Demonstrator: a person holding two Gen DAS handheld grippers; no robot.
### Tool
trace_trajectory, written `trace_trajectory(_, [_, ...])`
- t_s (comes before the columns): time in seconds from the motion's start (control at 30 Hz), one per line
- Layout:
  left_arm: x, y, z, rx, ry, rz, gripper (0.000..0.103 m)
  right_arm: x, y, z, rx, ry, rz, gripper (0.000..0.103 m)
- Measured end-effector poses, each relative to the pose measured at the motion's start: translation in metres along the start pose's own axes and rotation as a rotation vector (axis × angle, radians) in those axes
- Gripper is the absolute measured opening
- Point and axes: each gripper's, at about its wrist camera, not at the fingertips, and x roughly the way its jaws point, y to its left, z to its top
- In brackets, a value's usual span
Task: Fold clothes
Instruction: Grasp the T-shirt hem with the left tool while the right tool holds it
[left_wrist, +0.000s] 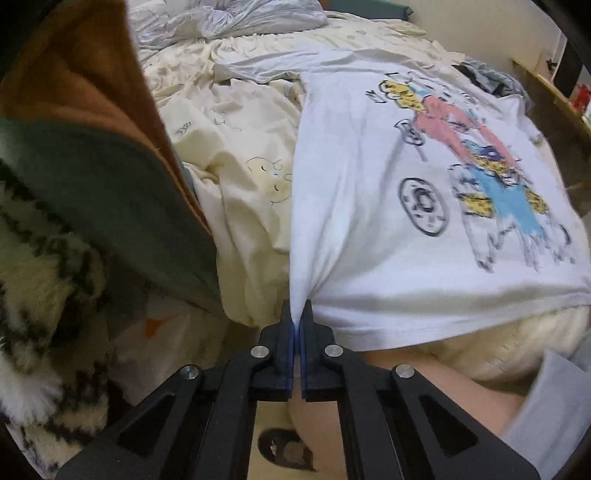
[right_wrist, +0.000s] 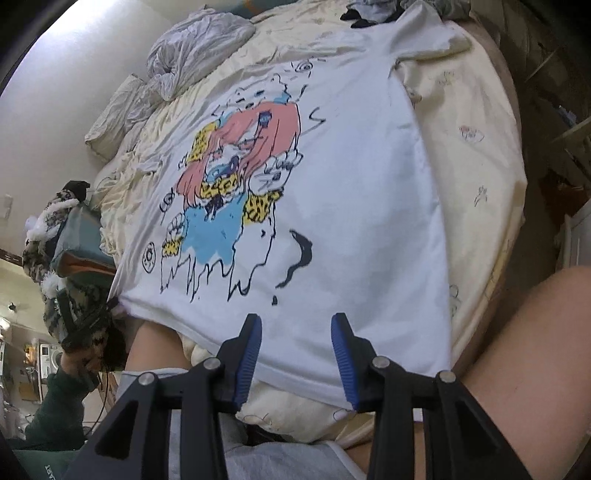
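T-shirt (left_wrist: 388, 206) on bed, one corner pinched.
One white printed T-shirt lies spread over the cream sheet (left_wrist: 236, 155), filling the right of the left wrist view and the centre of the right. Two grippers: the left gripper (left_wrist: 297, 314), bottom centre, is pressed together on the hem corner; the right gripper (right_wrist: 297, 332) stands spread over the hem, pads not pressing. One grey crumpled blanket (right_wrist: 195, 48) sits upper left.

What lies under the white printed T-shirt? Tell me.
Under the white T-shirt lies a cream bedsheet with small cartoon drawings, showing around its edges. What sits beneath the shirt's middle is covered.
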Motion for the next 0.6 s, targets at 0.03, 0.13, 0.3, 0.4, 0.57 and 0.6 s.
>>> trace_trajectory(0.03, [-0.002, 0.005, 0.000, 0.007, 0.026, 0.009, 0.001, -0.002, -0.001, 0.001, 0.003, -0.007, 0.004, 0.040])
trace_trajectory(0.13, [0.013, 0.014, -0.011, 0.037, 0.111, 0.059, 0.001, -0.003, -0.003, 0.003, 0.006, -0.020, 0.009, 0.040])
trace_trajectory(0.3, [0.042, 0.021, -0.015, 0.040, 0.190, 0.093, 0.002, -0.002, -0.006, 0.008, 0.016, -0.017, 0.025, 0.040])
trace_trajectory(0.4, [0.039, 0.015, -0.016, 0.085, 0.182, 0.098, 0.002, -0.007, -0.006, 0.011, -0.045, -0.025, -0.035, 0.042])
trace_trajectory(0.57, [0.023, 0.015, -0.010, 0.077, 0.153, 0.086, 0.002, -0.012, -0.037, 0.014, -0.031, 0.014, -0.139, 0.044])
trace_trajectory(0.6, [0.021, 0.015, -0.010, 0.077, 0.150, 0.084, 0.002, -0.015, -0.048, 0.013, -0.010, 0.024, -0.147, 0.046])
